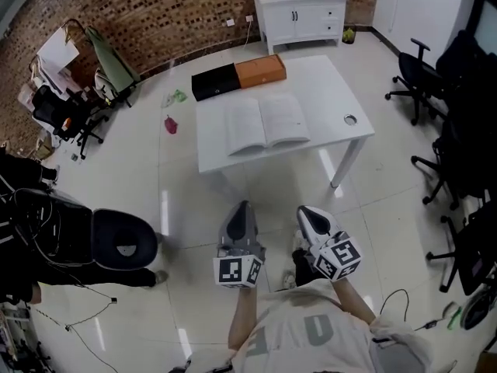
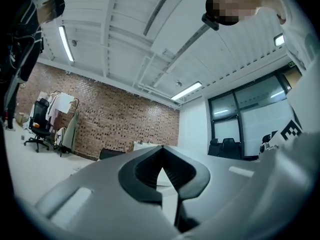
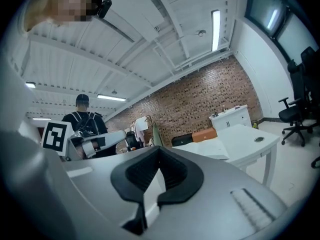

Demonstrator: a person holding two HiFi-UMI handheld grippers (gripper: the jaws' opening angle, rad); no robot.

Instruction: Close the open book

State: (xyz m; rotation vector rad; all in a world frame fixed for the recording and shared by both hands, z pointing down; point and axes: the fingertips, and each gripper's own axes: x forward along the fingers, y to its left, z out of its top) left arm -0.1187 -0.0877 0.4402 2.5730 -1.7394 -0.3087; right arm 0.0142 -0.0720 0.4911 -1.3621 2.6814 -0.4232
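Two tools in play: left tool and right tool, both pressed together, empty, over the floor. The book lies open mid-counter, well apart from them.

Bright ceiling strip lights glare off the glossy floor; fisheye corners darken, close left tongs look soft.

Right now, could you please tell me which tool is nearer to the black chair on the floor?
Left. The left tool is held just to the right of the black chair, with bare floor between them. The right tool is farther right, beyond the left one.
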